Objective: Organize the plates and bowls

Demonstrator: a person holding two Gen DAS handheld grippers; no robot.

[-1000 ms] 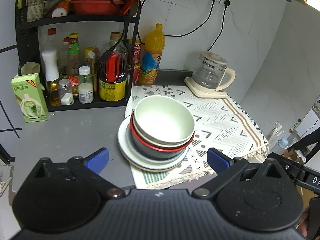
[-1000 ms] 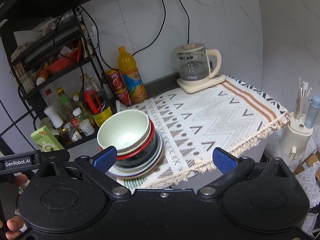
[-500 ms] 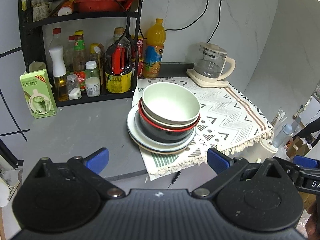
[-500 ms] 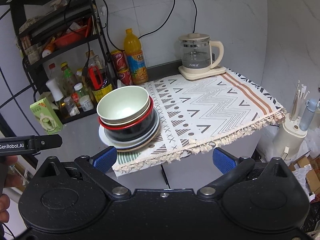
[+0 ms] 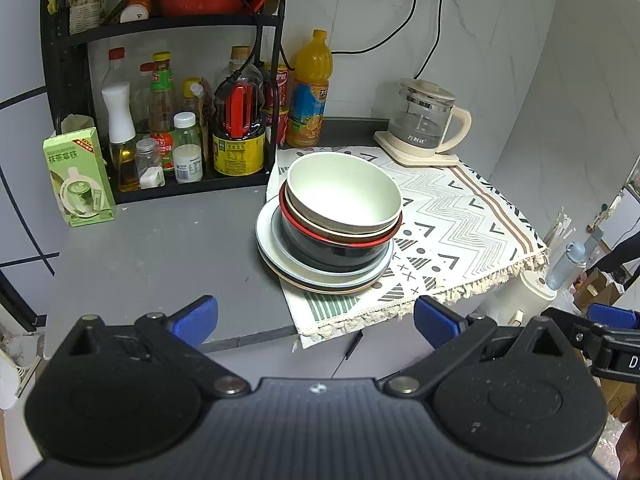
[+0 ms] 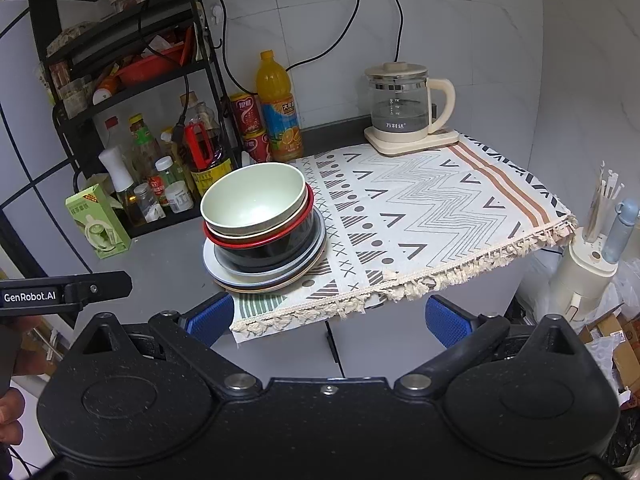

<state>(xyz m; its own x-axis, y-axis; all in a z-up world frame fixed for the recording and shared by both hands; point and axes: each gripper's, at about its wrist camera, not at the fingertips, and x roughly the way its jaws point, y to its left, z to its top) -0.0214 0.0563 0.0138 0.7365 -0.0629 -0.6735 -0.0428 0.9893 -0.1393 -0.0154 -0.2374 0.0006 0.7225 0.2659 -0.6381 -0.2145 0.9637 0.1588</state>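
Both of my grippers have pulled back from the counter over the last second: the stack of dishes looks smaller and farther off in each wrist view, and the front edge of the counter and the fringe of the patterned cloth (image 6: 420,208) now show below it. My left gripper (image 5: 316,322) hangs in front of the counter with its blue pads spread wide apart and nothing between them. My right gripper (image 6: 328,320) is the same, jaws wide and empty, well short of the cloth's fringe.

From what I can see, the sorting looks done, or nearly so. The pale green bowl (image 5: 344,192) sits nested on top, inside a beige bowl, which sits inside the red-rimmed black bowl (image 5: 336,246). Those rest on the stacked plates (image 5: 272,248), a grey-blue one over at least one more whose tan edge peeks out underneath. The whole pile straddles the cloth's left edge and the bare grey counter (image 5: 160,248), just in front of the bottle rack (image 5: 68,80), with the glass kettle (image 6: 400,108) well apart at the back.

I see no loose plate or bowl anywhere else on the counter, so I judge nothing is left to collect. At most, the top bowls sit slightly off-centre and could be squared up.
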